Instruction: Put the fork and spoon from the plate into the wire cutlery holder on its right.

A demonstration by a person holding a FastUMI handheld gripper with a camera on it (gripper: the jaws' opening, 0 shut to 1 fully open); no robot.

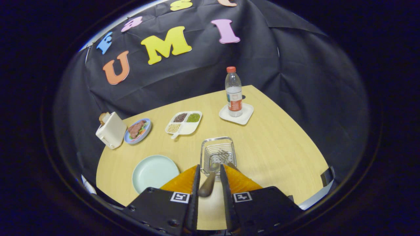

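The gripper (210,170) has its jaws closed narrowly on the metal spoon's (207,185) handle, its bowl tipped over the square wire cutlery holder (218,154) already containing the metal fork (224,155), right of the empty pale-green round plate (154,172) on the wooden worktop (282,147).

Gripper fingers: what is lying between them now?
In the gripper view, a spoon handle lies between the gripper fingers, its bowl reaching into the wire cutlery holder, beside the fork.

Fork (224,155) in the wire holder (218,154) — plate (155,172) left, bottle (233,93) behind.
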